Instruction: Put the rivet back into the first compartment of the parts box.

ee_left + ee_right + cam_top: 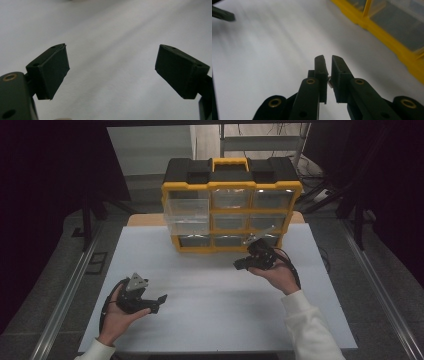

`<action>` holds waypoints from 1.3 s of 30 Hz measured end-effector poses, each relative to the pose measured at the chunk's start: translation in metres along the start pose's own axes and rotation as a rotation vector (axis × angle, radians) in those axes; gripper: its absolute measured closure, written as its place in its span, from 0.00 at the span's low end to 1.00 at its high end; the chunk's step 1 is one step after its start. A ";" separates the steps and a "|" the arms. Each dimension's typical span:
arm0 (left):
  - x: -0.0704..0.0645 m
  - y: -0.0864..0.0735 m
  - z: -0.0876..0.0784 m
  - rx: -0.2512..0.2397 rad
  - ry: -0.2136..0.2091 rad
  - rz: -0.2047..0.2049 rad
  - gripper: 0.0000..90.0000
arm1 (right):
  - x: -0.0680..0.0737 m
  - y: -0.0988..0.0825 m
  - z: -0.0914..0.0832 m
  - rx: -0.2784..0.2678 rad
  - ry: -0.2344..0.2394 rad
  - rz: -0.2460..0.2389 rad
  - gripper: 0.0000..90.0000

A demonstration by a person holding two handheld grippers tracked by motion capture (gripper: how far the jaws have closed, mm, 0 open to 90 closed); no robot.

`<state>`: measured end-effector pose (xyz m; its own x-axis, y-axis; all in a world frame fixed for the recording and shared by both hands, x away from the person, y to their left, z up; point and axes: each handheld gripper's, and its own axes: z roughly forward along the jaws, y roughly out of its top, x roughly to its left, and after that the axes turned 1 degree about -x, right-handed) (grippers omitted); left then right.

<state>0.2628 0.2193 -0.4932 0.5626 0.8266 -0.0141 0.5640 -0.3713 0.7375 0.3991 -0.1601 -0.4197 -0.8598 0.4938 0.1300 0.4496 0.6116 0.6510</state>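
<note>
A: How are the hands posed?

B: The left gripper is held low near the front left of the flat white table, cradled from below by the left hand, with a white cuff seen at the wrist. Its two blunt black rubber-like pads are spread wide apart in the left gripper view, and nothing lies between them.

A: And the other side?

B: The right gripper is carried by the right hand above the table, just in front of the yellow-and-black plastic drawer cabinet. A white sleeve is worn on that forearm. The jaws are pointed toward the left of the high view.

A: Is anything gripped?

B: In the right gripper view the matte black jaws are drawn almost together, and a tiny pale metallic piece is pinched between them. What it is cannot be told; it is too small.

A: What is the cabinet like?

B: It is a boxy frame of glossy yellow plastic with a black top and a yellow handle. Nine clear drawers are set in it. The clear top-left drawer is pulled out toward the person.
</note>
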 end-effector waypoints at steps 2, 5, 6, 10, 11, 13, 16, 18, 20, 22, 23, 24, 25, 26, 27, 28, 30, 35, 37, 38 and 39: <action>0.000 0.000 0.000 0.003 -0.002 0.000 0.14 | 0.001 0.006 -0.008 -0.009 0.004 -0.008 0.93; 0.000 0.000 0.001 0.004 -0.001 0.000 0.14 | 0.003 0.019 -0.021 -0.022 0.012 -0.022 0.93; 0.000 0.000 0.001 0.005 -0.001 0.000 0.14 | 0.004 0.022 -0.024 -0.024 0.014 -0.022 0.93; 0.000 0.000 0.001 0.004 -0.003 0.000 0.14 | 0.006 0.040 -0.038 -0.034 0.019 -0.050 0.93; 0.000 0.000 0.001 0.005 -0.003 0.000 0.14 | 0.006 0.044 -0.041 -0.037 0.020 -0.053 0.93; 0.000 0.000 0.001 0.007 -0.004 0.001 0.14 | 0.007 0.054 -0.047 -0.046 0.025 -0.062 0.93; 0.000 0.000 0.001 0.005 -0.004 -0.001 0.14 | 0.008 0.065 -0.054 -0.058 0.035 -0.071 0.93; 0.001 0.000 0.001 0.005 -0.002 0.000 0.14 | 0.009 0.072 -0.058 -0.062 0.038 -0.075 0.93; 0.000 0.000 0.001 0.005 -0.001 0.000 0.14 | 0.009 0.080 -0.062 -0.069 0.040 -0.083 0.93; 0.000 0.000 0.002 0.006 0.001 -0.001 0.14 | 0.010 0.087 -0.066 -0.080 0.045 -0.088 0.93; 0.000 0.000 0.002 0.005 0.001 -0.001 0.14 | 0.011 0.091 -0.068 -0.080 0.045 -0.092 0.93; 0.000 0.000 0.002 0.004 0.001 -0.002 0.14 | 0.011 0.094 -0.069 -0.080 0.045 -0.093 0.93; 0.000 0.000 0.001 0.003 0.001 -0.002 0.14 | 0.011 0.098 -0.070 -0.082 0.045 -0.096 0.93; 0.000 0.000 0.001 0.004 0.001 -0.002 0.14 | 0.011 0.100 -0.071 -0.082 0.048 -0.096 0.93; 0.000 0.000 0.001 0.003 0.002 -0.002 0.14 | 0.011 0.104 -0.073 -0.085 0.053 -0.098 0.93; 0.001 0.000 0.001 0.005 0.002 -0.002 0.14 | 0.011 0.107 -0.074 -0.086 0.054 -0.100 0.93; 0.002 0.000 0.001 0.002 0.002 -0.010 0.14 | 0.011 0.112 -0.076 -0.084 0.048 -0.104 0.93; 0.004 -0.001 0.000 0.004 0.006 -0.013 0.14 | 0.013 0.125 -0.082 -0.086 0.042 -0.115 0.93; 0.005 -0.001 0.000 0.007 0.005 -0.015 0.14 | 0.014 0.129 -0.085 -0.087 0.040 -0.120 0.92; 0.005 -0.002 0.000 0.007 0.004 -0.015 0.14 | 0.014 0.131 -0.086 -0.089 0.037 -0.123 0.93; 0.005 -0.002 0.000 0.006 0.003 -0.014 0.14 | 0.015 0.133 -0.087 -0.092 0.035 -0.128 0.92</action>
<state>0.2648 0.2237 -0.4947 0.5527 0.8331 -0.0225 0.5758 -0.3622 0.7330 0.4251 -0.1256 -0.2658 -0.9171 0.3931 0.0666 0.3137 0.6083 0.7291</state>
